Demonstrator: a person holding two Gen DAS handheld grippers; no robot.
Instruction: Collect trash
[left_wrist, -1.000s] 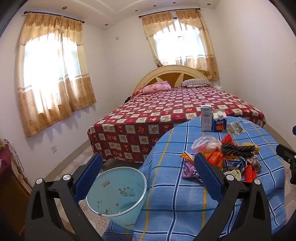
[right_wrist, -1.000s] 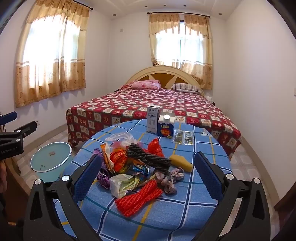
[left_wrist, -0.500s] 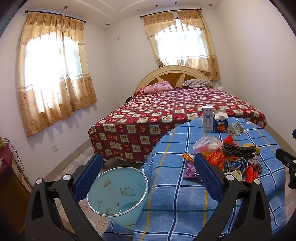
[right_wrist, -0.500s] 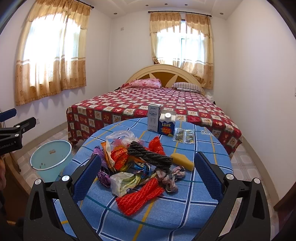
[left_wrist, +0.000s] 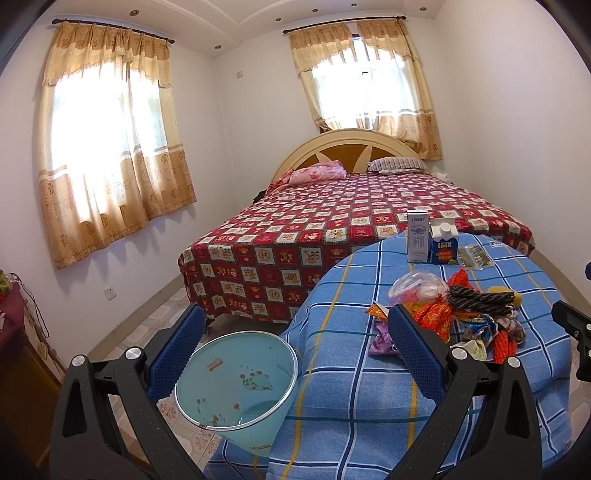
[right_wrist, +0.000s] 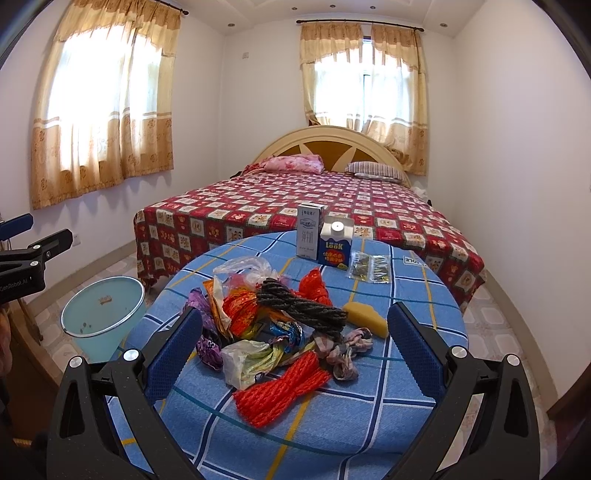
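The left tongs (left_wrist: 295, 343) stand wide with nothing between the blue pads, raised over the floor off the worktop's left edge, framing the pale blue bin (left_wrist: 240, 384) that stands on the tiled floor against the hanging blue checked cloth. The right tongs (right_wrist: 295, 343) are spread just as wide and hold nothing, hovering above the near edge of the round worktop (right_wrist: 369, 417). Between their pads lies the trash pile (right_wrist: 280, 325) at the middle of the worktop: a red mesh net (right_wrist: 280, 393) nearest the front edge, a dark coiled rope (right_wrist: 299, 304) on top, crumpled wrappers, a clear plastic bag (right_wrist: 243, 267) and a yellow sponge (right_wrist: 364, 317) on the pile's right side. Toward the far edge stand two cartons (right_wrist: 325, 240) side by side, with a clear sachet (right_wrist: 369, 267) lying just right of them. Beyond the worktop is the bed (right_wrist: 332, 206).
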